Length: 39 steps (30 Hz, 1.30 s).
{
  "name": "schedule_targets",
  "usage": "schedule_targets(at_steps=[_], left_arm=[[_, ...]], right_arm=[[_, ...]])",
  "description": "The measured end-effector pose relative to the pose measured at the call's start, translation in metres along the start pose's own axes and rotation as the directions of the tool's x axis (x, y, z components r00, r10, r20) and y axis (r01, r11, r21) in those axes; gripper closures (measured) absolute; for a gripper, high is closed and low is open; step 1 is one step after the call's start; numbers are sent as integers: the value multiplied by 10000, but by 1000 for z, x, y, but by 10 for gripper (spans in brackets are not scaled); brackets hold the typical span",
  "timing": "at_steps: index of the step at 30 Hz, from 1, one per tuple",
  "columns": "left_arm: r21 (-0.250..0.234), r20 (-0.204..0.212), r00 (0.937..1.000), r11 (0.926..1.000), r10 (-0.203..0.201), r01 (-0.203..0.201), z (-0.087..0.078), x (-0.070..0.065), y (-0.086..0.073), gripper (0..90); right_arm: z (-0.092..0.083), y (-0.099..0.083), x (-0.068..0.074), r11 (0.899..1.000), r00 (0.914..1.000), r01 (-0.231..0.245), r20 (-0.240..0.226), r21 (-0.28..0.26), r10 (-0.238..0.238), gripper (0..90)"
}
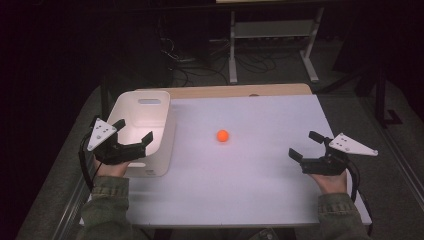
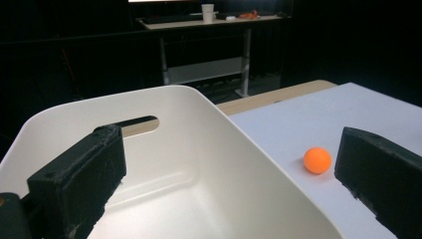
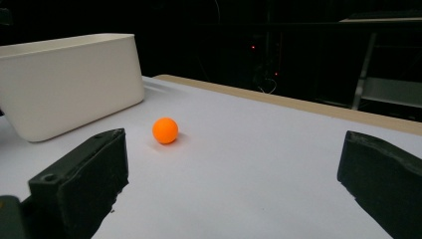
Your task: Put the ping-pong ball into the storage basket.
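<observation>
Orange ball [image 1: 222,135] — white bin [image 1: 163,123]

Black two-jaw grippers [image 1: 134,132] [image 1: 306,146] (grey three-cornered plates [image 1: 101,133]), olive sleeves [image 1: 103,206], black cables [image 1: 86,167]

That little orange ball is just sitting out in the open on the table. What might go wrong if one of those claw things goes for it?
The orange ball sits loose on the smooth white tabletop, so a nudge from the open right gripper might send it rolling, perhaps off an edge. The left gripper, held open over the white bin, could bump the bin's rim and shift it.
</observation>
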State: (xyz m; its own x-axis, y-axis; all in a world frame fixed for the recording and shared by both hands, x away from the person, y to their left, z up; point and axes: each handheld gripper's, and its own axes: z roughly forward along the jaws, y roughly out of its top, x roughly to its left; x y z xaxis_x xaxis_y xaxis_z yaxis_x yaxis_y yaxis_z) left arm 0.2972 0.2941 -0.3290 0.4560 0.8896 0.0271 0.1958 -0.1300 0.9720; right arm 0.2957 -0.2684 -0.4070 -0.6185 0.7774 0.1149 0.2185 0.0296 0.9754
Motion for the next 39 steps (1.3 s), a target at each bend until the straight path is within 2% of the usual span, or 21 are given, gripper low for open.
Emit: schedule_targets(at_steps=[10,24,31,39], left_arm=[[-311,154,9998,9994,-146,151,-3,0,1,0],[163,327,9994,9998,65,-71,-1,-4,6,0],[569,671,9977,9984,39,-78,0,-3,15,0],[594,788,9966,9978,241,-289,-2,-2,31,0]], right_arm=[[1,-1,1,9998,10000,23,-33,211,-22,0],[-4,0,-2,9999,9999,-88,88,102,87,0],[-5,1,-1,10000,9999,30,150,-2,-30,0],[-5,2,-1,10000,9999,59,87,-31,-59,0]])
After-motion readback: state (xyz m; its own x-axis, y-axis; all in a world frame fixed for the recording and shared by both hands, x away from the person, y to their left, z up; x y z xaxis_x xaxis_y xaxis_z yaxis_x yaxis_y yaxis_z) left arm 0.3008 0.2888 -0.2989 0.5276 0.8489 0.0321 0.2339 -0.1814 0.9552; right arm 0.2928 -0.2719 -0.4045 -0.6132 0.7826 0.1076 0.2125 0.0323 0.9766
